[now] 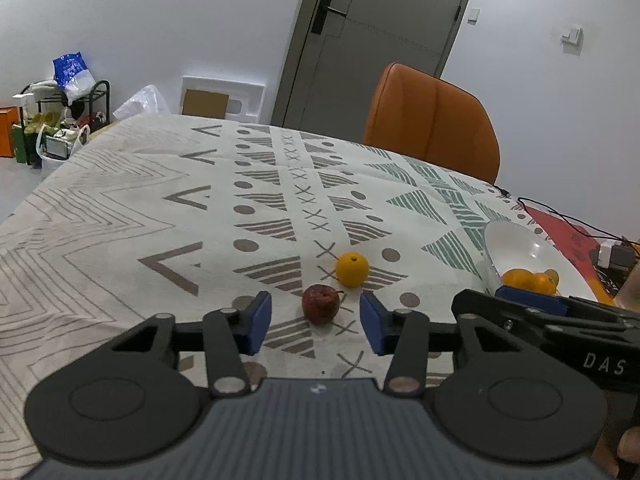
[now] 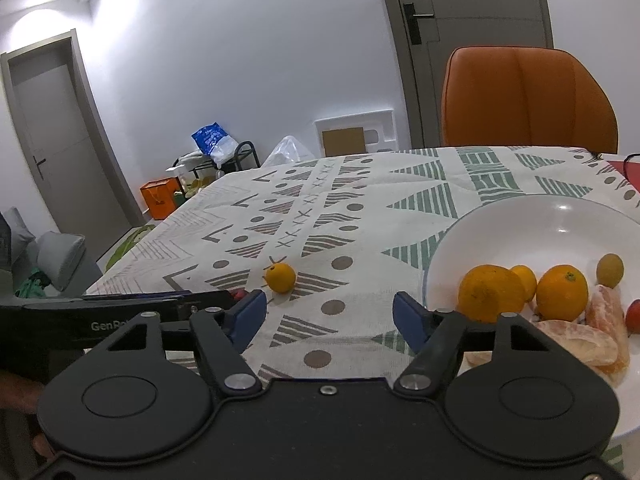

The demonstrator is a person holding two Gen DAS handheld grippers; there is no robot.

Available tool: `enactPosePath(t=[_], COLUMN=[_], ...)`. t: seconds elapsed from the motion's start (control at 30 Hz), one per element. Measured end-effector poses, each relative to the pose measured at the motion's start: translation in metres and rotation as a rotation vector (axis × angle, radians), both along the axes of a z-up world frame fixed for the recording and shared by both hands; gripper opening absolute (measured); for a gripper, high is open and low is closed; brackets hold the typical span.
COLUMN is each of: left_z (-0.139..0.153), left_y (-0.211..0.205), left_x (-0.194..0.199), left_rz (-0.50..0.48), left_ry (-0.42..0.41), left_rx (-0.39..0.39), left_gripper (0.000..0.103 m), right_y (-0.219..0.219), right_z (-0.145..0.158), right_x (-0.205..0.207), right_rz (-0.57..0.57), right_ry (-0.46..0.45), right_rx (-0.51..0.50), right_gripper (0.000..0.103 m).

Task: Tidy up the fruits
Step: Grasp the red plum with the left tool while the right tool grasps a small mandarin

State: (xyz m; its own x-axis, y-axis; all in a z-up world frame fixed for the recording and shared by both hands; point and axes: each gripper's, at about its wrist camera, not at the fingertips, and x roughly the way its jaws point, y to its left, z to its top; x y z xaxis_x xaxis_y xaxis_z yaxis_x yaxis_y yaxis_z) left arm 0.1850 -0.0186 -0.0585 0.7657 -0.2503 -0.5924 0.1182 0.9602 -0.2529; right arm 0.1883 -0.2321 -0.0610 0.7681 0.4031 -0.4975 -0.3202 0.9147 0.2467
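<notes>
A small dark red apple (image 1: 320, 303) lies on the patterned tablecloth between the blue pads of my left gripper (image 1: 316, 320); gaps show on both sides, so the pads do not touch it. Just beyond it sits a small orange (image 1: 352, 269), also seen in the right wrist view (image 2: 281, 277). My right gripper (image 2: 330, 318) stands open over bare cloth with nothing between its fingers. To its right a white bowl (image 2: 520, 216) holds several oranges (image 2: 491, 293), peeled orange segments (image 2: 600, 334) and a small red fruit (image 2: 633, 316) at the edge of view.
An orange chair (image 1: 432, 120) stands at the table's far side. A black cable (image 1: 568, 220) and a red mat (image 1: 560, 232) lie at the right end of the table. The right gripper's body (image 1: 560, 312) reaches in beside the bowl (image 1: 516, 240).
</notes>
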Motion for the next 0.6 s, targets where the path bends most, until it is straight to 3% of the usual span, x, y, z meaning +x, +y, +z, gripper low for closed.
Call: enactPosePath(t=[0.17,0.27,0.33,0.6], left_z=[-0.004,-0.006,-0.007,-0.001], left_y=[-0.003,-0.005,-0.006,-0.004], left_x=[0.009,0.014,0.017,0.014], left_rz=[-0.007,-0.014,-0.006,0.004], left_ry=[0.009,0.013,0.016,-0.019], left_rx=[0.001,-0.001,-0.006,-0.017], left_gripper=[0.044,0.038,0.023,0.020], right_y=[0.000,-0.001,-0.001,0.007], right_z=[-0.002,-0.002,-0.002,0.000], right_x=[0.006,0.009,0.011,0.017], right_rz=[0.007,0.007,0.006,0.029], right_ry=[0.006,0.007,0.009,0.004], right_rx=[0.003,0.001,-0.002,-0.011], right_gripper=[0.067,0.066,0.065,0.057])
